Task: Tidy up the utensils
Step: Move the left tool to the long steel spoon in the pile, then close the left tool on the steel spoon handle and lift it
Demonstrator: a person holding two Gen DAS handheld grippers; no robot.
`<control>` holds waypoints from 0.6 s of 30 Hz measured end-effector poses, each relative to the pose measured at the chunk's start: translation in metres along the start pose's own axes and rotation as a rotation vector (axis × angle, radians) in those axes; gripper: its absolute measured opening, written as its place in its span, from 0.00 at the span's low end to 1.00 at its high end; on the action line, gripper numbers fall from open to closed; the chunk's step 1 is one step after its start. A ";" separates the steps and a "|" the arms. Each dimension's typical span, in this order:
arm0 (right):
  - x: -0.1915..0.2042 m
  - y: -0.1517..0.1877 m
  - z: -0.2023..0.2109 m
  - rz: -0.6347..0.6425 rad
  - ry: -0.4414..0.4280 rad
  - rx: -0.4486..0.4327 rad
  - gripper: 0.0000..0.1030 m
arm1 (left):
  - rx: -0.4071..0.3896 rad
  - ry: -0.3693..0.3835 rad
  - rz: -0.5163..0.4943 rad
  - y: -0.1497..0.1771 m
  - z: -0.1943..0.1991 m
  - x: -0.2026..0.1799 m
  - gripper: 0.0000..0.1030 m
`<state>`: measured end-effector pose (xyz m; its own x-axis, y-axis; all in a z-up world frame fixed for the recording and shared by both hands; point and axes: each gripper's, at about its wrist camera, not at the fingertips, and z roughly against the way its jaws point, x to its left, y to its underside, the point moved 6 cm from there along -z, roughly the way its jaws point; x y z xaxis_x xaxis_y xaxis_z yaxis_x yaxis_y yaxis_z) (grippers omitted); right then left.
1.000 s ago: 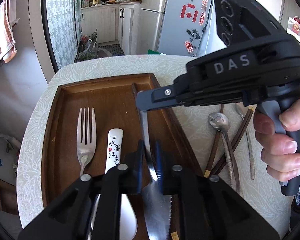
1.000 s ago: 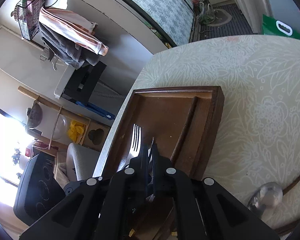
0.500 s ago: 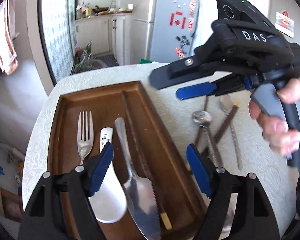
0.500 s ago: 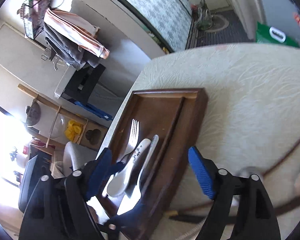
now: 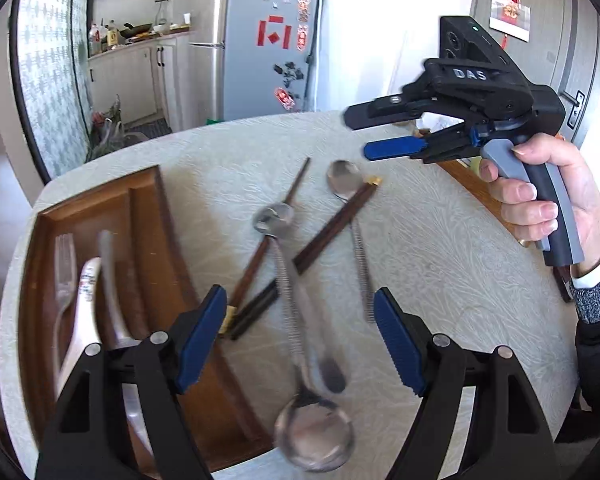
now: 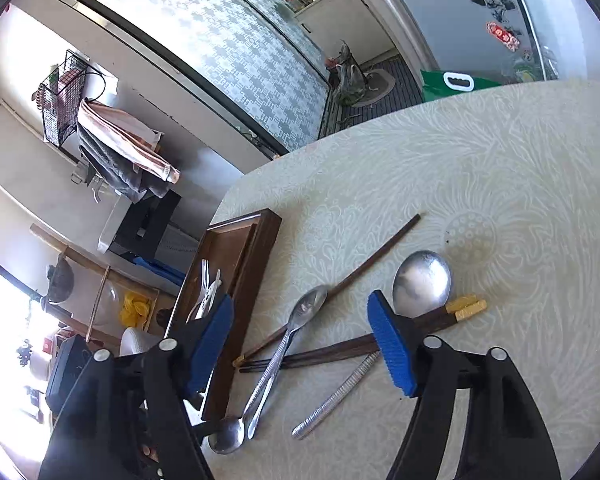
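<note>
Kitchen light falls on a round table [image 5: 440, 248] with a pale leaf-patterned cloth, a fridge [image 5: 260, 40] standing behind it.

On the table's left side sits a wooden tray [image 5: 156, 248] with a divider. Its wide compartment already holds a fork [image 5: 62, 264], a white ceramic spoon [image 5: 82, 300] and a knife [image 5: 110, 280], lying side by side lengthwise. The narrow compartment beside the divider looks empty from here. That much of the sorting is done.

What is left lies loose on the cloth just right of the tray's right edge: three metal spoons and several dark chopsticks in a crossed heap. One spoon [image 6: 420, 284] lies furthest from the tray with its bowl touching the gold-tipped chopsticks [image 6: 452, 312]; a smaller spoon [image 6: 300, 320] crosses a long chopstick [image 6: 372, 264]; a third spoon [image 5: 314, 436] lies nearest the table's near edge.

The left gripper [image 5: 300, 344] hangs over this heap with its jaws wide apart and nothing between them. The right gripper [image 6: 304, 352], also over the heap, holds nothing; its jaws have just been narrowing from wider, yet are plainly parted.

By my reckoning roughly a third is stowed, with the spoons and chopsticks all to go.
</note>
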<state>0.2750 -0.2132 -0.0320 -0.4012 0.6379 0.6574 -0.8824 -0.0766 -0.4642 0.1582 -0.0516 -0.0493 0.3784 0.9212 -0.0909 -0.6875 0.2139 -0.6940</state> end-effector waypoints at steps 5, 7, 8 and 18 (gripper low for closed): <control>-0.001 0.019 -0.042 -0.041 -0.020 0.085 0.36 | 0.041 0.031 0.006 0.003 -0.028 -0.017 0.66; -0.001 0.022 -0.054 -0.053 -0.025 0.106 0.33 | 0.052 0.026 0.003 0.004 -0.034 -0.019 0.61; 0.000 0.024 -0.059 -0.058 -0.030 0.113 0.31 | 0.055 0.024 0.006 0.004 -0.036 -0.018 0.60; 0.000 0.022 -0.078 -0.090 -0.018 0.135 0.26 | 0.075 0.027 0.023 0.007 -0.047 -0.010 0.59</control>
<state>0.2742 -0.1551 -0.0882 -0.3226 0.6333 0.7034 -0.9394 -0.1233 -0.3199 0.1789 -0.0749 -0.0867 0.3780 0.9171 -0.1265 -0.7401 0.2172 -0.6365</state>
